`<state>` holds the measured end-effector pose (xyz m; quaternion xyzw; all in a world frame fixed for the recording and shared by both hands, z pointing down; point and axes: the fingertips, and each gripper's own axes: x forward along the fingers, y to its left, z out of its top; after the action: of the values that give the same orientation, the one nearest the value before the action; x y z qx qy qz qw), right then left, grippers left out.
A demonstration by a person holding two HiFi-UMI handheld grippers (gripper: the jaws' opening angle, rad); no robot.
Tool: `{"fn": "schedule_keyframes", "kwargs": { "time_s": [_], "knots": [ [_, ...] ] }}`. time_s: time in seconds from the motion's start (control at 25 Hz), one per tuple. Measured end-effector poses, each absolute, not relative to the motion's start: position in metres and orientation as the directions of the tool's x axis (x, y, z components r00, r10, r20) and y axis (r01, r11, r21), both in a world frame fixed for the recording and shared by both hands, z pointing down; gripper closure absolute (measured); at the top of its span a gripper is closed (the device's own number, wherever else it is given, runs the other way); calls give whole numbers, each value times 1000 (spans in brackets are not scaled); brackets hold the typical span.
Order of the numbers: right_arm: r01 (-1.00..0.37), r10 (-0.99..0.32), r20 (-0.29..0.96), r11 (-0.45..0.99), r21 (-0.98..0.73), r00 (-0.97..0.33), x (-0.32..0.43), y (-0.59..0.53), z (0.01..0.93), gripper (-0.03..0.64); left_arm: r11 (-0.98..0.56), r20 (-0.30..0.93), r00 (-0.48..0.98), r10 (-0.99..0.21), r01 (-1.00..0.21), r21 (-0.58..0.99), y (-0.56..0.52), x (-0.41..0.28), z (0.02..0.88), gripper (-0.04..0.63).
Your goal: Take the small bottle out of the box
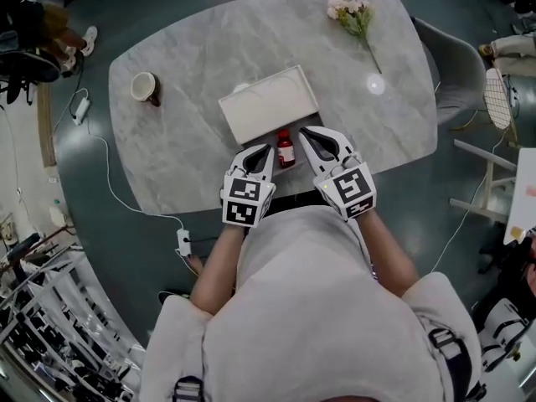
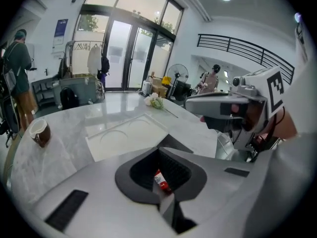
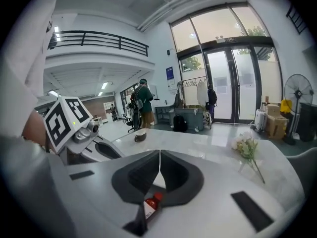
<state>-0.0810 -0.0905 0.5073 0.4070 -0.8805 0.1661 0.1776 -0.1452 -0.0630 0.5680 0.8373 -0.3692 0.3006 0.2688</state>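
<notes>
A small red bottle (image 1: 286, 149) with a white label stands on the marble table (image 1: 184, 157), just in front of the white box (image 1: 270, 105) and outside it. My left gripper (image 1: 265, 152) rests at its left and my right gripper (image 1: 306, 133) at its right; the bottle is between the two grippers, not in either one's jaws. In the left gripper view the jaws (image 2: 159, 150) meet, and the bottle (image 2: 161, 181) shows low behind them. The right gripper (image 3: 159, 155) also has its jaws together, with the bottle (image 3: 151, 205) beneath them.
A brown mug (image 1: 145, 87) sits at the table's left. A pale flower sprig (image 1: 352, 11) and a small round glass piece (image 1: 374, 83) lie at the back right. A grey chair (image 1: 456, 65) stands by the right edge. A charger and cable (image 1: 182, 241) lie on the floor.
</notes>
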Motion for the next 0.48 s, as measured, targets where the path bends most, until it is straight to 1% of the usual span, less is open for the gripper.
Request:
{"fn": "schedule_keyframes", "kwargs": {
  "time_s": [0.2,0.32,0.48],
  "knots": [
    [-778,-641,470,600,-186,-607,-76,-98,519,591,-566,741,540,-399,-781,265,-65,-138,586,572],
    [-751,-597,490,624,-215,-636,-69,-97,536,591,-529,763,513,-392,-805,270,-64,-131,598,572],
    [-697,-527,499,672,-250,-688,-59,-98,554,591,-460,802,442,-401,-855,242,-66,-124,613,572]
  ]
}}
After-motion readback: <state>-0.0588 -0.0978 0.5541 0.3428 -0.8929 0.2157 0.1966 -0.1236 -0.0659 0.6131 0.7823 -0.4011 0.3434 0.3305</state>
